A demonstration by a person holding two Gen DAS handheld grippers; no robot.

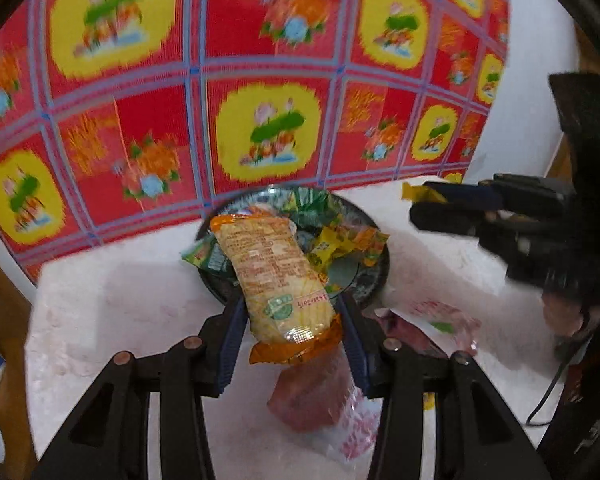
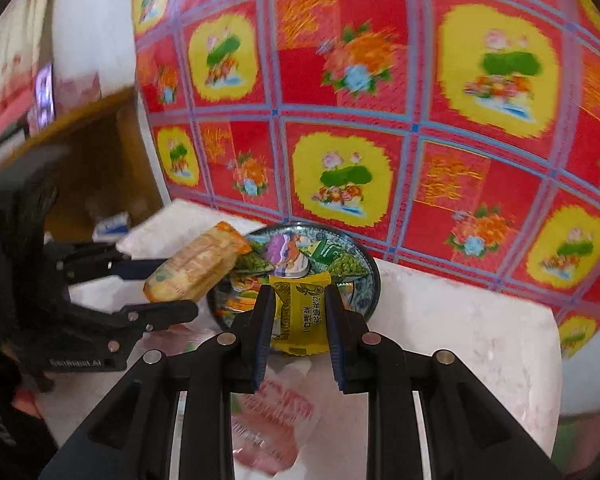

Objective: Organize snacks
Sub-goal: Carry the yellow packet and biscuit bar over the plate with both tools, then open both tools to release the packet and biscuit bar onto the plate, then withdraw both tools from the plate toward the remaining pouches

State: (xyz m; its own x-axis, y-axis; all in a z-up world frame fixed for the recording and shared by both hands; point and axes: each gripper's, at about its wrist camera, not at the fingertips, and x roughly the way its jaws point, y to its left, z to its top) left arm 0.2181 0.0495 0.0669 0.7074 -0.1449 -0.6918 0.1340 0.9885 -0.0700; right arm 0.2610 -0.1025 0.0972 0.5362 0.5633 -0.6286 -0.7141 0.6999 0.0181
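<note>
**Both tools loaded, both heading for the plate**

Behind everything hangs a large red cloth [image 1: 260, 80] patterned with yellow panels and flowers, covering the far wall; bare white wall shows beside it, and a wooden shelf [image 2: 100, 152] stands at the far left in the right wrist view. Below lies the white desk [image 1: 120, 300], pale and slightly mottled. On it, against the cloth, sits a dark patterned plate [image 2: 364, 276] already heaped with small green, yellow and orange packets, so it appears to be the collecting spot.

Nearer, two pink packets [image 1: 320, 400] lie on the desk, not yet gathered.

The left tool [image 1: 292, 320] pinches a long orange-ended cracker packet [image 1: 276, 276] near its near end, so the free length juts out over the plate's near-left rim. The right tool [image 2: 298, 312] is pressed together on a small yellow packet [image 2: 300, 312], held upright just over the plate's near edge; likely both are about to be dropped there.
</note>
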